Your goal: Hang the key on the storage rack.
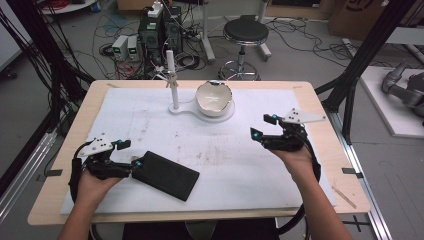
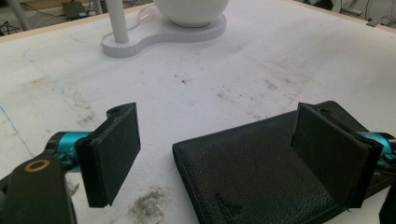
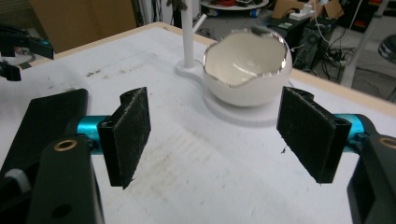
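Left hand-held gripper [image 2: 217,156] gapes at black wallet [image 2: 261,172] — right hand-held gripper [image 3: 217,135] gapes too

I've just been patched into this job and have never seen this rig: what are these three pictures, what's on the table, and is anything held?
There is no robot arm. A person holds a two-jaw tool in each hand. The high view looks down on the table from above the person's side: the left tool is near the bottom left, the right tool at the right. The other two pictures come from cameras riding on each tool, looking along its black jaws.

On the white mat lie a black wallet and, farther back, a white egg-shaped bowl on a white stand with an upright post.

Nothing is held. Both tools are open; the left one's jaws stand either side of the wallet's near corner, not closed on it.
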### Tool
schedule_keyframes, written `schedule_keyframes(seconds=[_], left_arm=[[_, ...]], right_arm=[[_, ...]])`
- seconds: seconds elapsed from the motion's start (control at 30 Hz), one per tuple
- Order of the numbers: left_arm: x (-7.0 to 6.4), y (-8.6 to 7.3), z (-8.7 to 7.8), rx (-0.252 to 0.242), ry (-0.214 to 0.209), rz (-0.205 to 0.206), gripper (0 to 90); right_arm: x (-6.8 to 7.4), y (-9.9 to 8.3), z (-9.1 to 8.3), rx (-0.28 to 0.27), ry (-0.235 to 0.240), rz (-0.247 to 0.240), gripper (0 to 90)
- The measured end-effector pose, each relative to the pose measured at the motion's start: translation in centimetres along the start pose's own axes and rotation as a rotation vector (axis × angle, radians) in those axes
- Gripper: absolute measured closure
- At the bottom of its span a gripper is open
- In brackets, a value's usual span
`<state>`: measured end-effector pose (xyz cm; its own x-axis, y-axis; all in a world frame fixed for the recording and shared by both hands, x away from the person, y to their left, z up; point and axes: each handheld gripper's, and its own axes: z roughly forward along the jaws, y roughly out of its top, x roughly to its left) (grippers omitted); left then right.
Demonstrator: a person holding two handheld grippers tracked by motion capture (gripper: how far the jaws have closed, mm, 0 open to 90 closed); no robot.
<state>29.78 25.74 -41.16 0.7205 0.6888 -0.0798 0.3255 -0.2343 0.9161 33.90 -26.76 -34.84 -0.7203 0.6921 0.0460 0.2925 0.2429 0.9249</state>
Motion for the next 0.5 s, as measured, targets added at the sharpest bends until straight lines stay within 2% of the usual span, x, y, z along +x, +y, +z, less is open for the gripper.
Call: schedule_keyframes(seconds=[0.13, 0.27, 0.33, 0.43, 0.5], left_arm=[[0.0, 0.5, 0.2, -0.02, -0.009, 0.011, 15.5], [0.1, 0.3, 0.4, -0.008, -0.012, 0.011, 15.5], [0.0, 0.2, 0.5, 0.0, -0.016, 0.016, 15.6], [0.0, 0.2, 0.5, 0.001, -0.016, 0.025, 15.5], [0.1, 0.2, 0.5, -0.003, -0.015, 0.023, 15.5]], right_arm=[[0.0, -2.9, -0.6, -0.01, -0.016, 0.035, 23.6], [-0.1, -3.6, -0.9, -0.014, -0.039, 0.044, 21.3], [-0.1, -4.0, -1.2, -0.03, -0.07, 0.044, 19.7], [-0.3, -4.8, -1.5, -0.033, -0.102, 0.066, 18.5], [-0.4, -5.4, -1.5, -0.03, -0.106, 0.083, 18.4]])
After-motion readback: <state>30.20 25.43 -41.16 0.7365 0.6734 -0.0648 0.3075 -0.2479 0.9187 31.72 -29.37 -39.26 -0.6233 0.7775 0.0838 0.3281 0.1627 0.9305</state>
